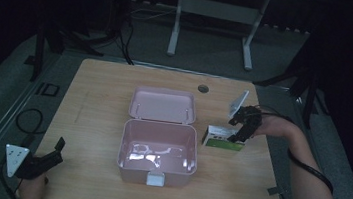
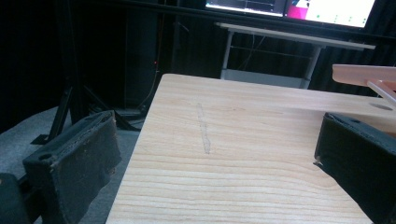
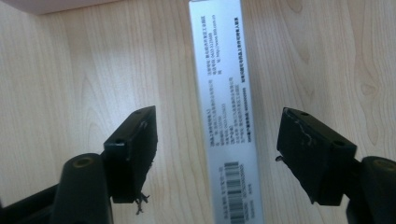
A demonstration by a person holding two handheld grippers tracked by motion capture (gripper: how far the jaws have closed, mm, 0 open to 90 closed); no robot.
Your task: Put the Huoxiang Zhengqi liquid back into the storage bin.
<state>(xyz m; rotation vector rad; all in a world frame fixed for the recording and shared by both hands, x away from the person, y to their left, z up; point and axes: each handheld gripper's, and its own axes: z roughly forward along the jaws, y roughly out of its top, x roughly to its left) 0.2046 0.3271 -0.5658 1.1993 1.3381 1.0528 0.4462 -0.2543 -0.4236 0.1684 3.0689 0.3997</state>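
Observation:
A small white and green carton lies on the wooden table just right of an open pink box. My right gripper points down over the carton's right end. In the right gripper view the carton's narrow grey printed side runs between the two black jaws, with a gap on either side; the pads are not touching it, so the gripper is open. My left gripper rests at the table's front left corner, open, with bare wood between its pads.
The pink box's lid lies flat behind it, and a white latch sits on its front wall. A round cable hole is near the table's far edge. A white desk frame stands on the floor beyond.

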